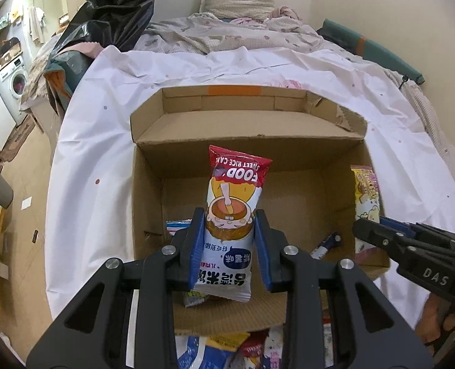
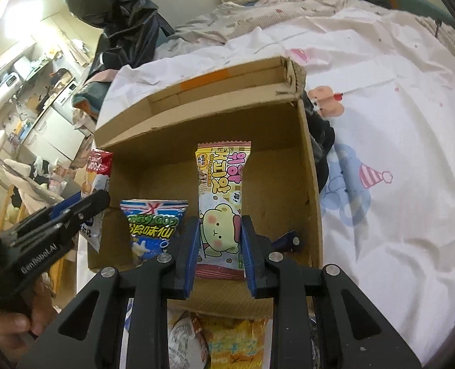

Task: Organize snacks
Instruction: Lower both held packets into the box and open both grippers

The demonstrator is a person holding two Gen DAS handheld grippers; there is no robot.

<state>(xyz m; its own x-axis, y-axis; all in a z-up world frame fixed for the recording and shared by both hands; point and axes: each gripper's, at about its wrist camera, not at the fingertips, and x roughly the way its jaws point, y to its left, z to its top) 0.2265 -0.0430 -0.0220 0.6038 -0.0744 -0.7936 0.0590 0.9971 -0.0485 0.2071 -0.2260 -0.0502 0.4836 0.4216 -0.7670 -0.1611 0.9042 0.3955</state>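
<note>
Broadly, from the biggest thing down to the smallest:

Bed: your whole workspace sits on the white printed sheet (image 1: pixel 110 141), rumpled and soft, so nothing set on it stands firmly.

Box: the open cardboard box (image 1: pixel 307 190) lies ahead of both your grippers, flaps up, floor mostly bare. A blue-and-white snack bag (image 2: pixel 152 227) leans inside near its left wall, and a small dark blue wrapper (image 2: pixel 289 240) lies near the right one.

Loose pile: more packets (image 2: pixel 224 341) lie below the box's near flap, under your grippers, yet to be sorted.

Left gripper (image 1: pixel 229 240): its blue pads are clamped on the red-and-white rice cake packet (image 1: pixel 233 196), gripped low on the pack, the red end pointing toward the box.

Right gripper (image 2: pixel 219 246): closed on the pink-and-yellow wafer packet (image 2: pixel 221 190), also held by its lower half, over the box's near edge.

Handling: both packs are probably light, puffy and slick film, with brittle contents. Squeeze gently. Your grip across the flat faces near the lower half looks sound; a pinch on the crimped end seal would let the pack swing.

Next: I judge you should lower each packet into the box beside the leaning bag before letting go.
</note>
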